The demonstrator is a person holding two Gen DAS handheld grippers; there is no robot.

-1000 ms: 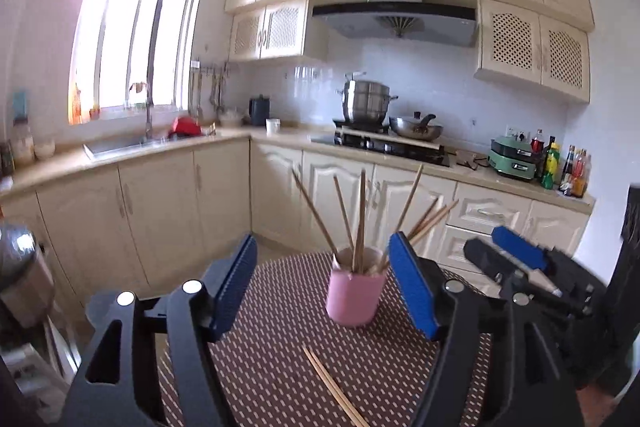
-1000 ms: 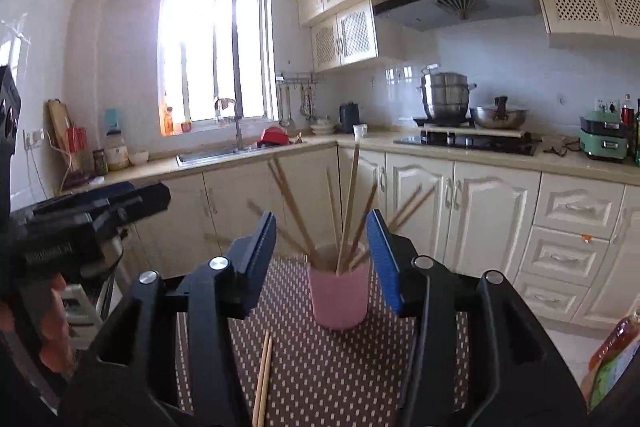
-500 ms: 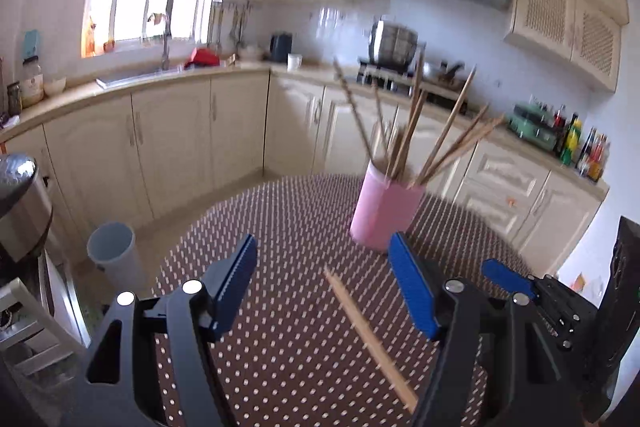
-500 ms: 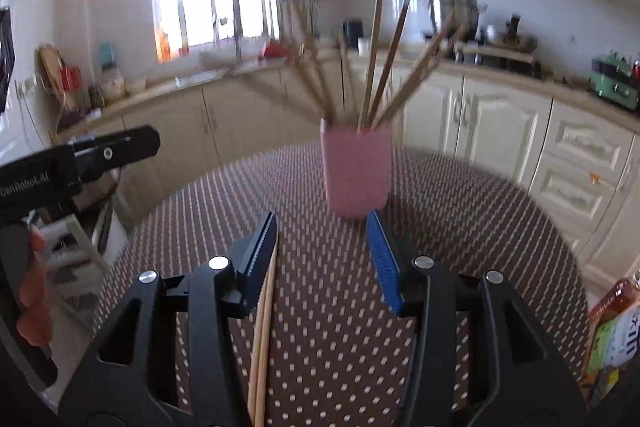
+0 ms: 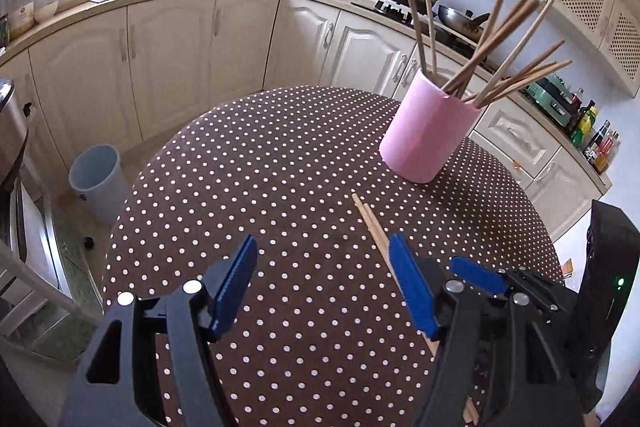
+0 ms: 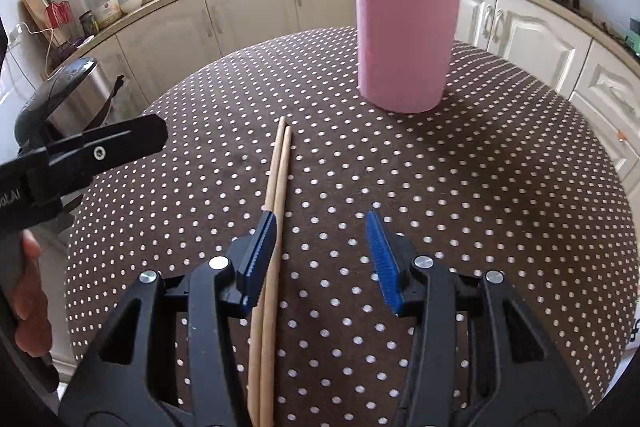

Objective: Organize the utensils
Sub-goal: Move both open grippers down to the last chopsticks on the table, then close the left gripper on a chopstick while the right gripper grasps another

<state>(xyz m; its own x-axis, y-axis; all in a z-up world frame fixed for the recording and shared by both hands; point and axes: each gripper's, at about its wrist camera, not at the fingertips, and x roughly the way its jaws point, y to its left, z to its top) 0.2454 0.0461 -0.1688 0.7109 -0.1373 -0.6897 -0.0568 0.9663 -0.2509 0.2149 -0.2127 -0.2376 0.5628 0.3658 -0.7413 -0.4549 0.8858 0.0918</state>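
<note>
Two loose chopsticks [image 6: 276, 187] lie side by side on the polka-dot tablecloth [image 6: 480, 187], and they look like the only utensils left to put away. Nearest the right wrist camera, the right gripper [image 6: 322, 255] hangs low over the cloth with its jaws apart and nothing between the pads; the pair runs just inside its left finger, so a small shift sideways would be needed before the jaws could close around the sticks cleanly. The left gripper [image 5: 322, 275] is likewise empty, its jaws standing wider apart, and in its own view the same pair [image 5: 370, 223] passes under its right-hand finger rather than between the two. (Whether either finger actually touches the wood cannot be told from these angles.) A hand [image 6: 30, 307] shows at the left edge of the right wrist view, holding the left gripper's body. Further across the table stands the pink holder [image 6: 404, 43], upright and already bristling with a good many chopsticks [image 5: 492, 39] that lean out in all directions, so most of the sorting appears done. What remains, by my reading, is to pick up the last pair and drop it in the holder. Beyond the table run cream kitchen cabinets [image 5: 168, 55], with a grey bin [image 5: 98, 181] on the floor.
</note>
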